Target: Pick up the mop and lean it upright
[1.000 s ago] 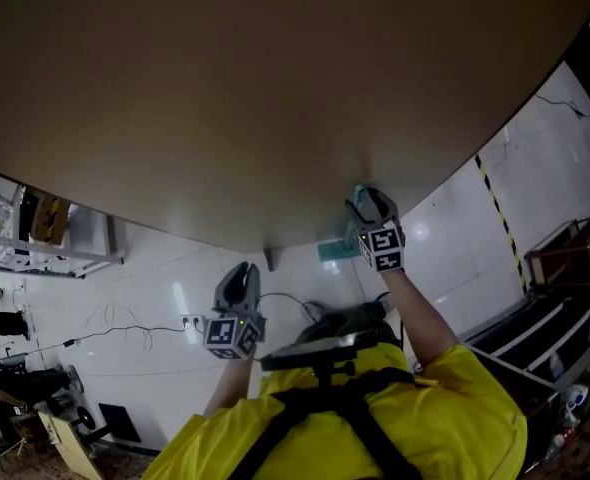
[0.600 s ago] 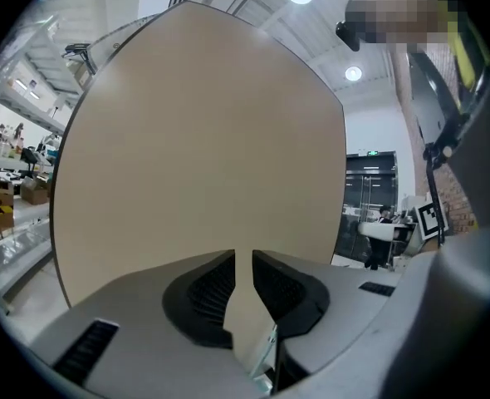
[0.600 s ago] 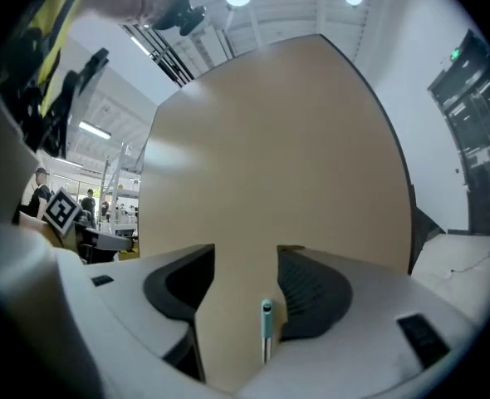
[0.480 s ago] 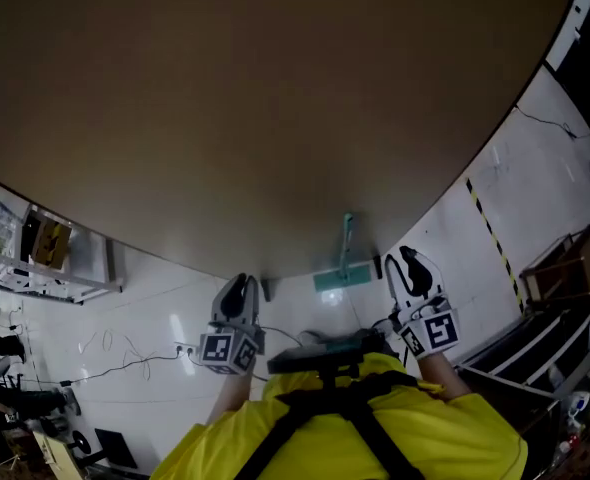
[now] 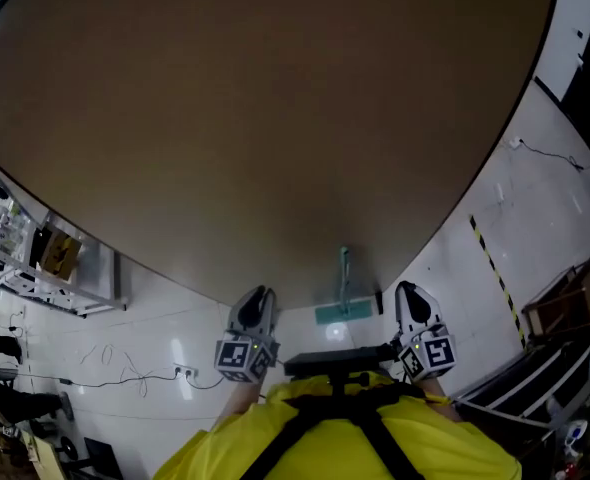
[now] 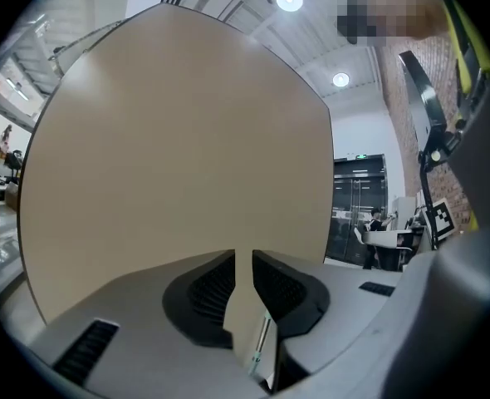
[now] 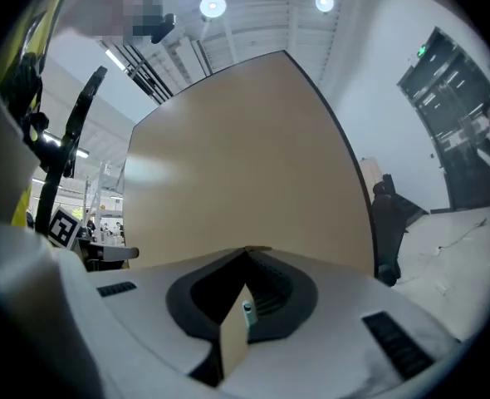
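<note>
Right gripper (image 7: 247, 254): jaws have just been closing, tips are now pressed together, nothing is held between them. Left gripper (image 6: 243, 260): jaws are set a narrow slit apart, nothing is gripped.

Mop (image 5: 343, 290) is seen just beyond and between both grippers. It is stood upright against the tan panel (image 5: 255, 118), head down on the floor (image 5: 155, 313), and is supported by neither gripper.

Risk, as judged: the lean looks steep, so the handle could be tipped off the panel or slid sideways along it. The head could be skated out on the glossy floor. A brush from the nearby jaws would be enough.

Handle: thin round rod, teal-tipped. Head: flat teal rectangle. Panel: smooth, matte, featureless. Floor: white, shiny.
</note>
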Motion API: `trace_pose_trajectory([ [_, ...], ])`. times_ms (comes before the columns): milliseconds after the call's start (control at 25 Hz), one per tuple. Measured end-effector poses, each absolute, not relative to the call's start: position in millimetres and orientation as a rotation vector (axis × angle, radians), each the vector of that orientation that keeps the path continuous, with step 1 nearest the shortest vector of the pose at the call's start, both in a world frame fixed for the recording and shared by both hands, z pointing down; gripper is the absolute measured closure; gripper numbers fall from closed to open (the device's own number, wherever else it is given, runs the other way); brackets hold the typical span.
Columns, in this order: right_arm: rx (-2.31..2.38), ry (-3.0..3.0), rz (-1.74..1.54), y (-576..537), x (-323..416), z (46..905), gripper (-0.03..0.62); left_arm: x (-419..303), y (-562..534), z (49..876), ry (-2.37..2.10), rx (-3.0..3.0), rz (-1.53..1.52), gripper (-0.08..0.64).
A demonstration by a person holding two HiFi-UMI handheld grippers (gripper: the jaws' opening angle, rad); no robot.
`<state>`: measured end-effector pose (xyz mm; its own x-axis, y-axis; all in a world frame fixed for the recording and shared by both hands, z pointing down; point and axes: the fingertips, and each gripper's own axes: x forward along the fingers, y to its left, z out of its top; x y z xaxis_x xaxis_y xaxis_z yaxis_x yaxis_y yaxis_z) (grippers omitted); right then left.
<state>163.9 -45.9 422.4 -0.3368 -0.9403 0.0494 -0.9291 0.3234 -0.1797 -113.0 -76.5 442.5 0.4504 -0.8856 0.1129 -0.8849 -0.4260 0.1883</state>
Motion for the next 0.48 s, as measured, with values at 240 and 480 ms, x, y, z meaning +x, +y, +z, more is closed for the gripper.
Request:
trace_pose_trajectory([
  [240, -1.72, 2.536, -0.3, -60, 163, 419, 0.585, -110, -74, 446, -1.545, 2.456, 0.012, 0.488],
  [480, -1.689, 2.572, -0.365, -65, 165, 431, 0.584, -112, -70, 456, -1.563, 2.411, 0.028, 0.488],
])
